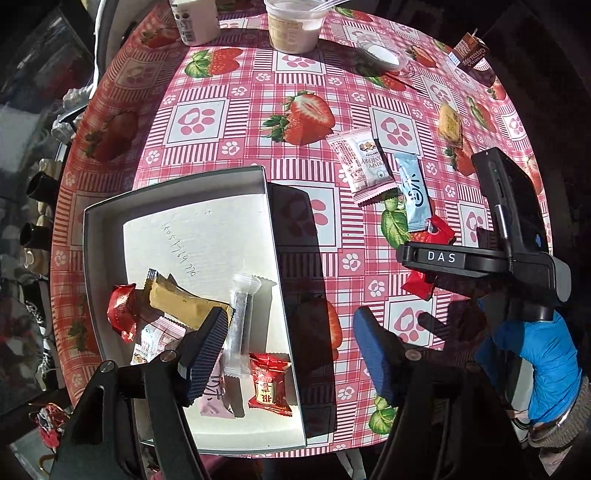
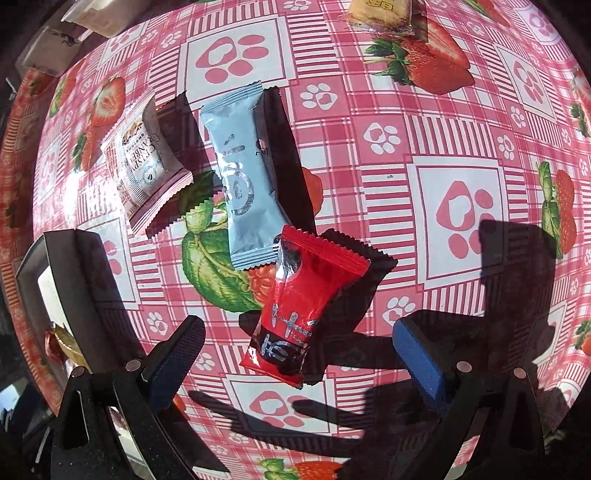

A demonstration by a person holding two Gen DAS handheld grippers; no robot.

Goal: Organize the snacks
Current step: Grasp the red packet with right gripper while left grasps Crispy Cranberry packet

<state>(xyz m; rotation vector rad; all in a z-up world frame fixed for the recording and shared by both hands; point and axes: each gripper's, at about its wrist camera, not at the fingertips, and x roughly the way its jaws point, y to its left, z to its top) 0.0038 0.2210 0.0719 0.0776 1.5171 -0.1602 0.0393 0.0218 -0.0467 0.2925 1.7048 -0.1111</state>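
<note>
A white box (image 1: 266,221) at the table's left holds several wrapped snacks, among them a tan bar (image 1: 184,306) and a red packet (image 1: 267,384). My left gripper (image 1: 291,354) hangs open over the box's right wall, with nothing between its fingers. To the right on the cloth lie a white cranberry packet (image 2: 144,158), a light blue packet (image 2: 243,177) and a red packet (image 2: 306,295). My right gripper (image 2: 299,358) points down just above the red packet, open, pads either side and apart from it. Its body (image 1: 432,256) hides part of that packet in the left wrist view.
A yellow biscuit pack (image 1: 450,123) lies farther back on the right. A yoghurt cup (image 1: 291,26), a milk bottle (image 1: 194,18), a clear lid (image 1: 380,53) and a brown drink carton (image 1: 471,51) stand along the far edge. A blue sleeve (image 1: 546,362) is at the right.
</note>
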